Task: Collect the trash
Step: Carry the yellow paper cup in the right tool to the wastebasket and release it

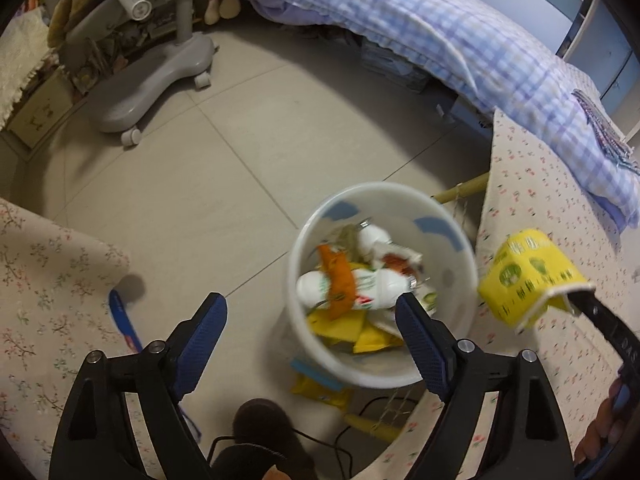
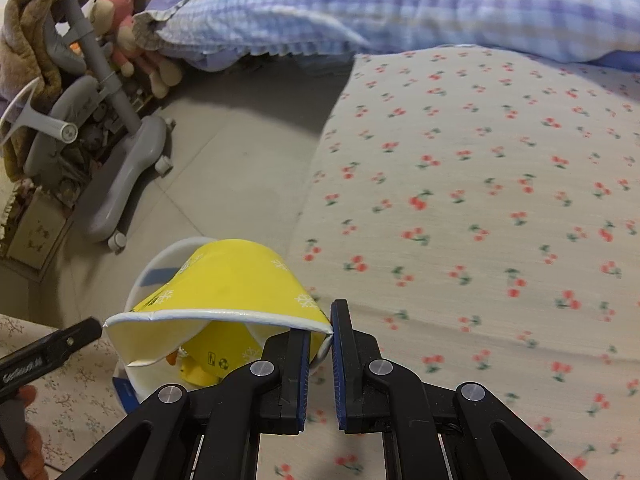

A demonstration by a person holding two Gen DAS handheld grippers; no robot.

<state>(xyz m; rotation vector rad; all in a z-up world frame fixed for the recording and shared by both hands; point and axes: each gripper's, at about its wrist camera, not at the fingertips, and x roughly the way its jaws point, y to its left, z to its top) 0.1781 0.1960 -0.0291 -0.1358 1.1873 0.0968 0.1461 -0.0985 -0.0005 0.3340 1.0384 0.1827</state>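
Observation:
A white trash bin (image 1: 316,228) stands on the tiled floor, holding bottles, orange and yellow wrappers. My left gripper (image 1: 312,308) is open and empty, hovering above the bin's near side. My right gripper (image 2: 322,330) is shut on the rim of a crushed yellow paper cup (image 2: 224,280), which it holds above the bed edge to the right of the bin (image 2: 160,264). The cup also shows in the left wrist view (image 1: 524,276) with the right gripper's finger (image 1: 600,316) behind it. A yellow wrapper (image 1: 320,390) and a blue strip lie on the floor by the bin.
A floral-sheeted bed (image 2: 480,200) with a blue plaid quilt (image 2: 400,8) fills the right. A grey wheeled chair base (image 1: 152,80) stands at the far left, with stuffed toys (image 2: 120,28) behind. Another floral cloth (image 1: 44,288) lies left. Black cables (image 1: 352,440) run on the floor near me.

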